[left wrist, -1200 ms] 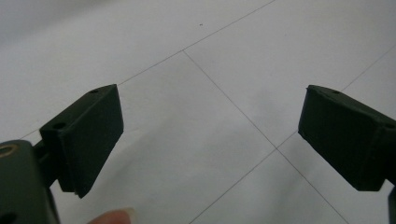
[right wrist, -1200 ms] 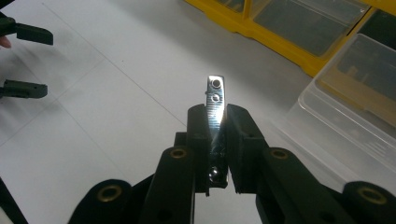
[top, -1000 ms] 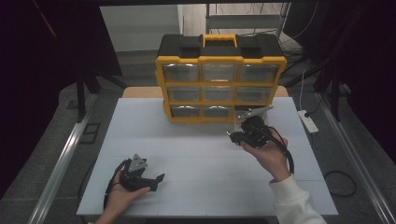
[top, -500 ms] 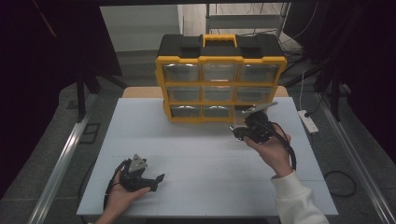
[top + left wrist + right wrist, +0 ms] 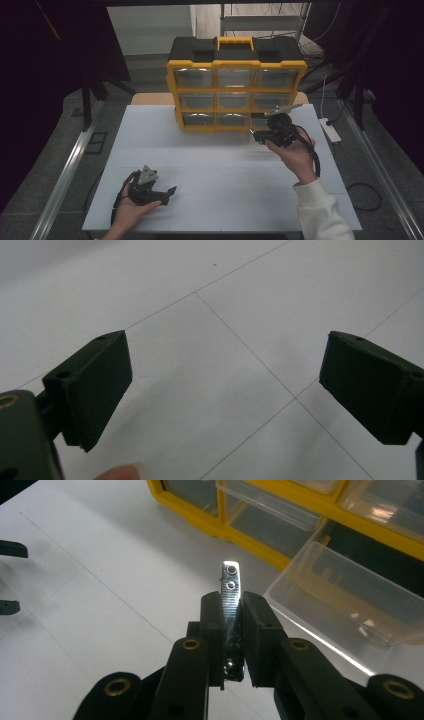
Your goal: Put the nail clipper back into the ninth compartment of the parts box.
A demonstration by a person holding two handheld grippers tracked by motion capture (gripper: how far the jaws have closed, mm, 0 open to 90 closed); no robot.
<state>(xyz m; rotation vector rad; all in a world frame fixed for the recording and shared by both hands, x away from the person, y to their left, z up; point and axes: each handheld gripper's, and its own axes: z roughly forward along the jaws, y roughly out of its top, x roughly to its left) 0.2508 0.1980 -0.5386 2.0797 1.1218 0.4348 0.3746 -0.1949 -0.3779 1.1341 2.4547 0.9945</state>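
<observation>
A yellow and black drawer cabinet [image 5: 235, 62] with clear drawers stands at the back middle of the white table [image 5: 220, 165]. Its lower right clear drawer [image 5: 345, 597] is pulled out and looks empty. My right gripper [image 5: 259, 136] is just in front of that drawer. In the right gripper view, the right gripper [image 5: 232, 607] is shut on a small ridged metal plate [image 5: 230, 587] with two holes, standing upright left of the drawer. My left gripper [image 5: 169, 196] rests near the front left of the table. The left gripper [image 5: 225, 375] is wide open over bare table.
A white power strip [image 5: 330, 130] lies on the floor right of the table. Metal rails [image 5: 65, 175] run along the floor on both sides. A fingertip [image 5: 120, 472] shows at the bottom of the left gripper view.
My right gripper has moved a little farther back and right, closer to the cabinet's lower right drawer, still holding the metal plate. The left gripper has stayed put.
</observation>
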